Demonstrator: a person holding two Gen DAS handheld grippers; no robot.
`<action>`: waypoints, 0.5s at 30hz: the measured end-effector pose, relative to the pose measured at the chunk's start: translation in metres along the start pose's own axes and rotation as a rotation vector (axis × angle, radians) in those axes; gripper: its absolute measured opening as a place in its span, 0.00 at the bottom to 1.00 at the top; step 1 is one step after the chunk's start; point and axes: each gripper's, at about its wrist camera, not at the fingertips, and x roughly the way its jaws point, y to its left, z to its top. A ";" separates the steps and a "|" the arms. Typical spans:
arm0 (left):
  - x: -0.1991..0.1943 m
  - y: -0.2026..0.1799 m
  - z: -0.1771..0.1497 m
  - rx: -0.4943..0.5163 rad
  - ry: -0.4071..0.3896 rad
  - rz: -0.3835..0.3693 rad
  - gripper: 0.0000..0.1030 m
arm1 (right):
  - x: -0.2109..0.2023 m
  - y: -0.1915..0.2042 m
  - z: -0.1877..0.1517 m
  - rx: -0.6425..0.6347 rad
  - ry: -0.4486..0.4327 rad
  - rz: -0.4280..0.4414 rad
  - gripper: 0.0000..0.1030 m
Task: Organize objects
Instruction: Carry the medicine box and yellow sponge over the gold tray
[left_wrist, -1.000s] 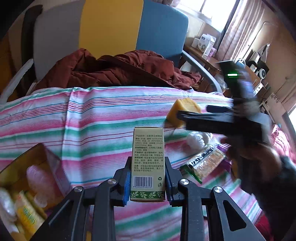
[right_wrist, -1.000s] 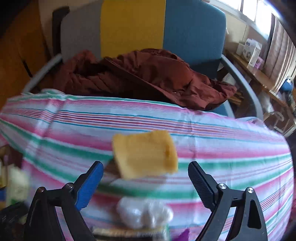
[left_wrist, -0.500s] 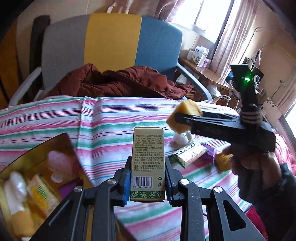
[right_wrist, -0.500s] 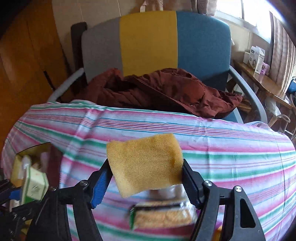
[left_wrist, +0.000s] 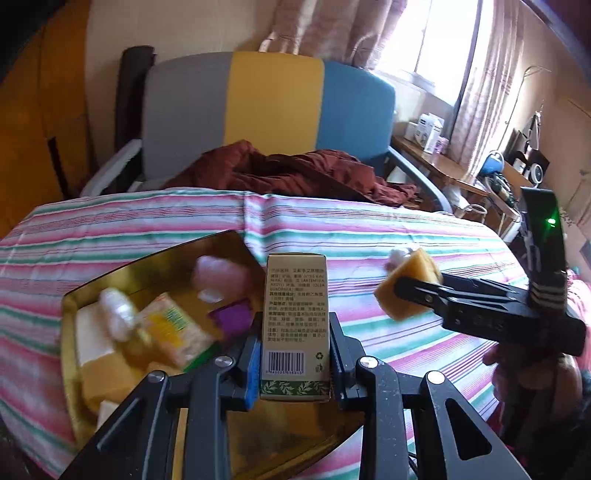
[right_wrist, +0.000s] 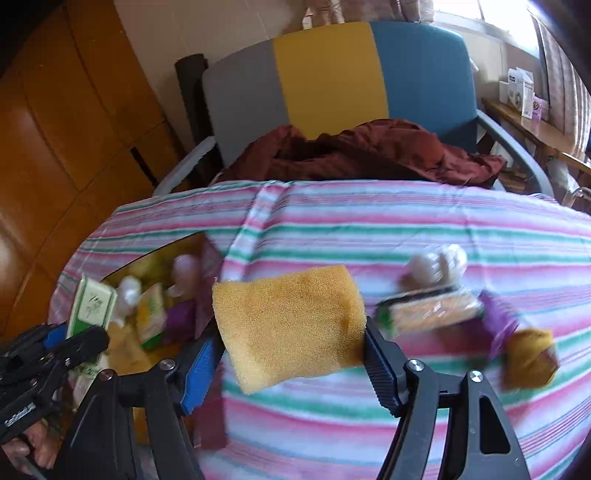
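Note:
My left gripper (left_wrist: 293, 360) is shut on a tall green-and-cream carton (left_wrist: 294, 325) and holds it above the gold tin box (left_wrist: 70, 314). The tin holds several small packets and a purple item. My right gripper (right_wrist: 291, 365) is shut on a yellow sponge (right_wrist: 291, 325), held above the striped cloth, right of the tin (right_wrist: 155, 254). The sponge also shows in the left wrist view (left_wrist: 406, 288), and the carton in the right wrist view (right_wrist: 90, 306).
On the striped tablecloth (right_wrist: 369, 229) to the right lie a white wrapped item (right_wrist: 436, 264), a cracker packet (right_wrist: 432, 310), a purple piece (right_wrist: 498, 321) and a brown-yellow lump (right_wrist: 528, 358). Behind stands a chair (left_wrist: 273, 110) with a maroon jacket (left_wrist: 295, 173).
My right gripper closed on the sponge and lifted it off the cloth, moving left. My left gripper carried the carton back and over the tin.

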 end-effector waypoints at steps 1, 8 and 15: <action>-0.003 0.005 -0.003 0.000 -0.006 0.014 0.30 | -0.001 0.007 -0.004 -0.004 -0.002 0.009 0.70; -0.019 0.051 -0.029 -0.078 -0.016 0.038 0.30 | -0.001 0.059 -0.029 -0.067 0.011 0.075 0.70; -0.046 0.114 -0.053 -0.220 -0.048 0.070 0.30 | 0.003 0.104 -0.054 -0.150 0.047 0.144 0.70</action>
